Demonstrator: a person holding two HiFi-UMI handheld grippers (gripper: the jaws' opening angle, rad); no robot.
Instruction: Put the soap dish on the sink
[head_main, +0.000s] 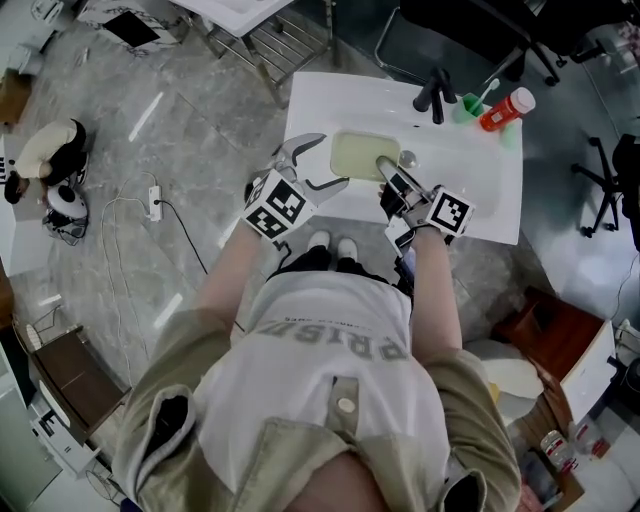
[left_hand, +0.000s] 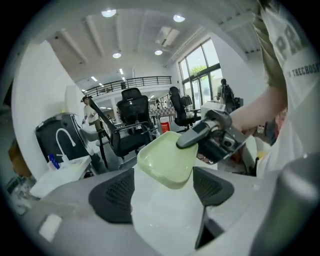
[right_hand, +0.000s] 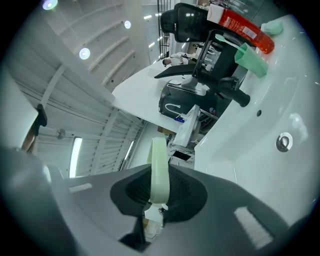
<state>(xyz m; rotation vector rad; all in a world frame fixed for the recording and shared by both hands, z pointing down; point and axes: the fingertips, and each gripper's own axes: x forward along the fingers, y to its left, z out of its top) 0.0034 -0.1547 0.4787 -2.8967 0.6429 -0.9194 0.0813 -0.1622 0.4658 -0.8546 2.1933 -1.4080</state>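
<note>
The dish (head_main: 352, 156) is in the air over the sink (head_main: 480, 205) basin, toward the sink's front edge, and not yet set down. The right gripper (head_main: 386, 163) holds it: in the right gripper view its jaws are narrow, pinched on the dish's thin rim (right_hand: 159, 167), with the sink's drain (right_hand: 284, 142) off to the side. The left gripper (head_main: 331, 161) sits at the dish's other side, over the sink's front-left part. Its jaws stand wide with nothing pressed between the pads, and the dish (left_hand: 167, 161) lies just beyond them.

I judge the step in hand to be the carry, with one gripper bearing the dish and the placing still ahead. The next move calls for picking a flat part of the sink's ledge. The back ledge by the faucet (head_main: 437, 95) already holds a cup (head_main: 467, 106) and a bottle (head_main: 507, 108), so the bare ledge beside the basin looks easier. The dish should be brought level, lowered until it rests, and only then released. A grip on the rim alone may let it swing.
</note>
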